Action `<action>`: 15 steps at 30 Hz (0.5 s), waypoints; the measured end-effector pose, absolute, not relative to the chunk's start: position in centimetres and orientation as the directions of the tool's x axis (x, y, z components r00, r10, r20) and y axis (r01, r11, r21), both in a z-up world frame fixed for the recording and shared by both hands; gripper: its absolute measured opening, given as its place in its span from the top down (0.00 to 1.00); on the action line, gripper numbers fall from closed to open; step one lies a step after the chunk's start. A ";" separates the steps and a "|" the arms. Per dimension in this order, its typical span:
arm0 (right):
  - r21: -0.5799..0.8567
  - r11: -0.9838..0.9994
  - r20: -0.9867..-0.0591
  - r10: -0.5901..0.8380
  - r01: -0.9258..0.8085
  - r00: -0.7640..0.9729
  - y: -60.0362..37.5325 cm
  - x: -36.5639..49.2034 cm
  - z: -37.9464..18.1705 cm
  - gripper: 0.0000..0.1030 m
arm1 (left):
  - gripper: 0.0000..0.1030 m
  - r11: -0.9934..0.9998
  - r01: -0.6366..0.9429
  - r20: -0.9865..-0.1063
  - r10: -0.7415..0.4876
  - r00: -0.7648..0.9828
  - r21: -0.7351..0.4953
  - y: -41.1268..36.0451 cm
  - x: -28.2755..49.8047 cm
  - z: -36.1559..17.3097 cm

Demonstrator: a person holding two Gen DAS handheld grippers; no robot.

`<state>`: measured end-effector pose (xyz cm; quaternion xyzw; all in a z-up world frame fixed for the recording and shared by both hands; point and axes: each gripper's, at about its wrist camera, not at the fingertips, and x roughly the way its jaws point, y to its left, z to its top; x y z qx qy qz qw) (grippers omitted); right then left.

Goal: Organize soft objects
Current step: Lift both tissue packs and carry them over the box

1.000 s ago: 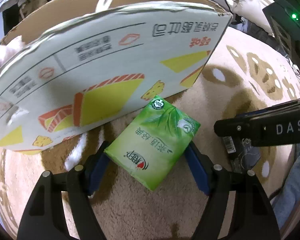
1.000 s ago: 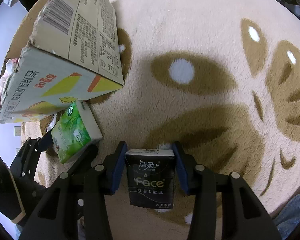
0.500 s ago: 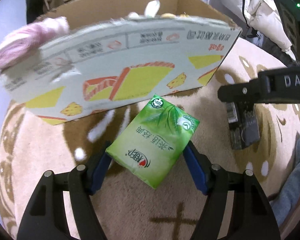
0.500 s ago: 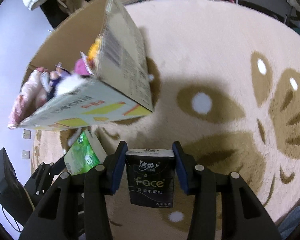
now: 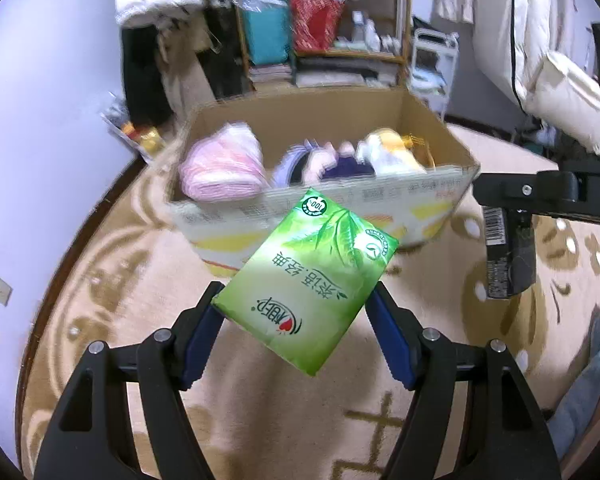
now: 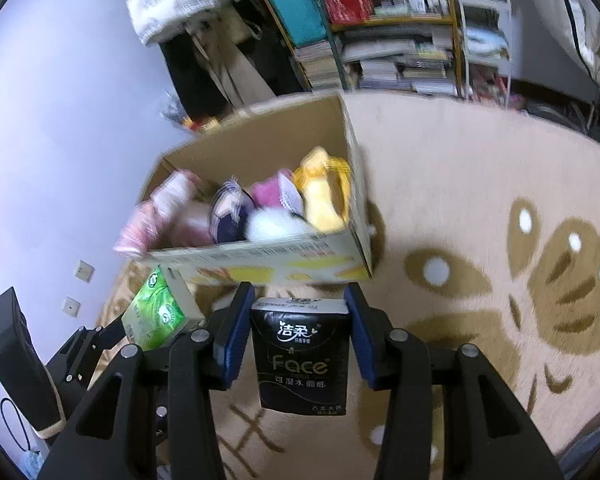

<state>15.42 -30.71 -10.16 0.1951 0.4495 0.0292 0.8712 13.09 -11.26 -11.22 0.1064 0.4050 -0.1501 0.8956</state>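
Soft toys already fill the cardboard box (image 6: 260,256) at twelve o'clock. Left gripper (image 5: 300,320) clamps a green tissue pack (image 5: 306,292), right gripper (image 6: 300,336) a black tissue pack (image 6: 300,360); both await boxing.

Both tongs (image 5: 296,334) (image 6: 298,334) clamped, raised.

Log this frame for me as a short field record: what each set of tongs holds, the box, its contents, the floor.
left tongs: shut on green tissue pack, held tilted in the air
right tongs: shut on black tissue pack, upright
cardboard box: open top, on the rug, beyond both packs
box contents: pink plush, yellow plush, others blurred
floor: beige rug with brown pattern
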 end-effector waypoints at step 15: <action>0.338 0.940 -0.611 0.184 0.043 0.769 -30.9 14.4 -4.1 0.53 | 0.32 0.954 0.291 -0.619 -0.188 0.763 0.069 -8.3 14.5 -3.8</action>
